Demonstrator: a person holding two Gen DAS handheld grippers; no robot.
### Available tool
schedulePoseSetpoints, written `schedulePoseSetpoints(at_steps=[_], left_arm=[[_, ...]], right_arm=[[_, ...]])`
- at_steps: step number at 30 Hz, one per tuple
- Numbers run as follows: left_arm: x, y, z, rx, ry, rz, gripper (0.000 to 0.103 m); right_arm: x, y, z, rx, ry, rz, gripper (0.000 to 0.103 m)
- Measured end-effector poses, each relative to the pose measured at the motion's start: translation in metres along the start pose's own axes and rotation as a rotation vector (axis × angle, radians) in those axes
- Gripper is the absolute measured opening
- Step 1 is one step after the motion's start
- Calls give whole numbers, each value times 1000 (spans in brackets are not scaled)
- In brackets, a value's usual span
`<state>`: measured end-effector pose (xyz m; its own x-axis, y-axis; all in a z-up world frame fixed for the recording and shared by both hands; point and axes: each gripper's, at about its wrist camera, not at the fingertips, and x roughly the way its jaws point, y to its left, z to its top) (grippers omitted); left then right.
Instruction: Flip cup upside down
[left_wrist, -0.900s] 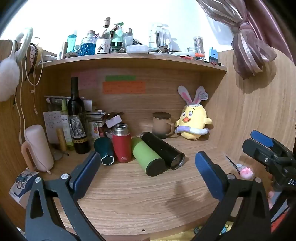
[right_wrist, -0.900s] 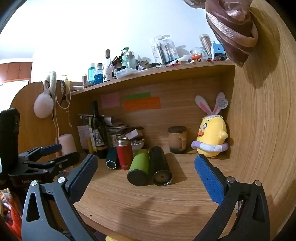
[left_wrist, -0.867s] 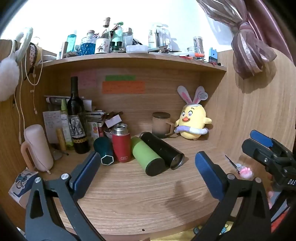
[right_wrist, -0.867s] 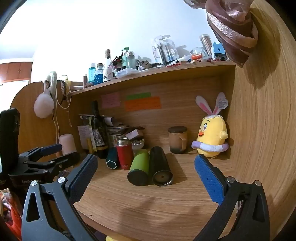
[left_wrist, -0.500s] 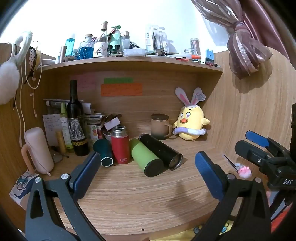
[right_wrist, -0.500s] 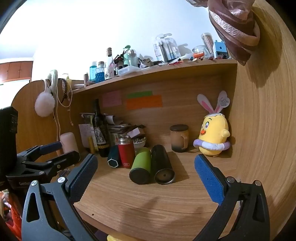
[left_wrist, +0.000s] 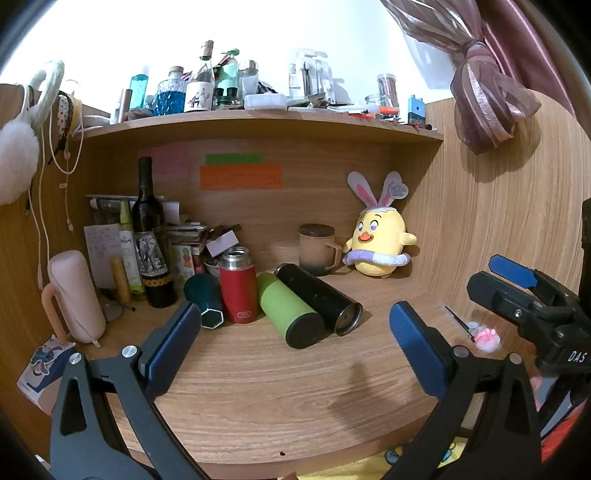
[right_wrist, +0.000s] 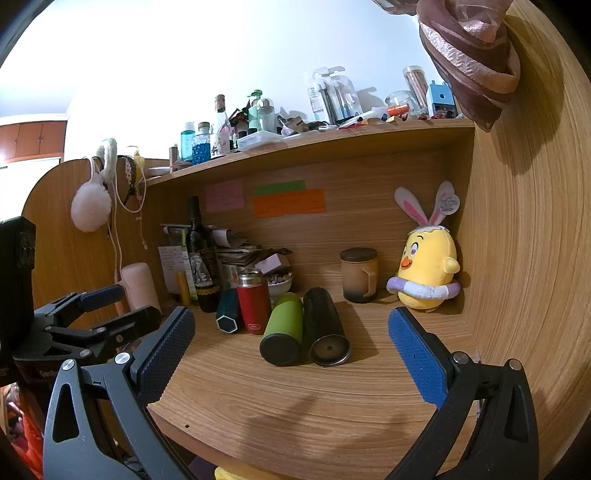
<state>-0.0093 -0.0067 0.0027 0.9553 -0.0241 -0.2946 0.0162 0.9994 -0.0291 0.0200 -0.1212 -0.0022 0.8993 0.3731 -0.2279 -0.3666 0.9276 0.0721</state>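
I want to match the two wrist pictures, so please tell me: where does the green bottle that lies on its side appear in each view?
Left wrist: the green bottle lies just left of centre, between the red flask and the black bottle.
Right wrist: the green bottle lies near centre, left of the black bottle.
Shared landmark: the yellow chick toy, back right.

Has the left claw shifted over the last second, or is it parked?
Yes. In the left wrist view the orange sticky note sits lower than it did earlier, and the yellow plush chick has drifted left, so the left claw tilted slightly upward and rightward.
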Motion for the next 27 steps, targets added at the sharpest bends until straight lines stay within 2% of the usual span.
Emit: schedulePoseSetpoints(at_steps=[27], left_arm=[[-1,3,-2,-5,-11,6,103]], right_arm=[[-1,7,1,-14,-1,3,103]])
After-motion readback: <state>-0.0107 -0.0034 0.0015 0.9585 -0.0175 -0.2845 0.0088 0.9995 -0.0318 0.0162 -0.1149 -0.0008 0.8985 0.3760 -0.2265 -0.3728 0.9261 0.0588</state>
